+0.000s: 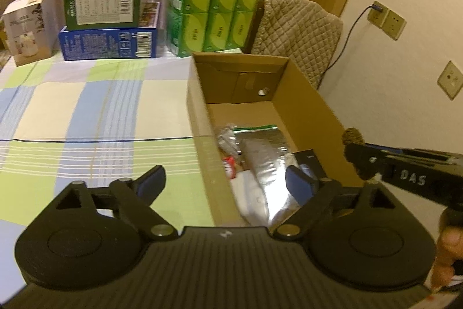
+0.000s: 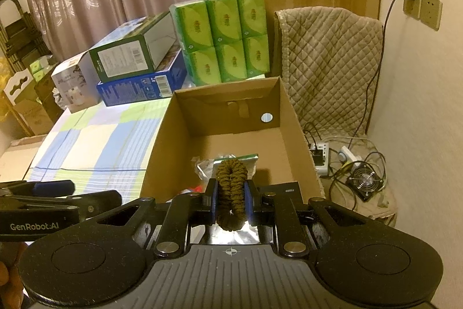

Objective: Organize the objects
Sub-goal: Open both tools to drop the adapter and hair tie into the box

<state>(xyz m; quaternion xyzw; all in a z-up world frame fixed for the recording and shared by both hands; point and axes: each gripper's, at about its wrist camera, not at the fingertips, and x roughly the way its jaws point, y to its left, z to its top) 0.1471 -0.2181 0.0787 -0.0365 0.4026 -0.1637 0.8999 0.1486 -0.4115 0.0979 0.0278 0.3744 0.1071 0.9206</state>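
Observation:
An open cardboard box (image 1: 306, 94) (image 2: 292, 118) stands on the checked bedspread (image 1: 86, 118). Inside lie a silver foil pouch (image 1: 266, 152) (image 2: 231, 160), a white item and a small black box (image 1: 311, 161). My right gripper (image 2: 230, 193) is shut on a brown fabric scrunchie (image 2: 231, 193) and holds it above the near end of the box. From the left wrist view the right gripper enters at the right, with the scrunchie (image 1: 353, 136) at its tip. My left gripper (image 1: 225, 178) is open and empty, straddling the box's near left wall.
Stacked green and blue cartons (image 1: 110, 16), a pack of green tissue boxes (image 1: 214, 7) and a white carton (image 1: 26, 28) stand at the back of the bed. A quilted chair (image 2: 330, 54), power strip and small fan (image 2: 364, 178) stand right of the box.

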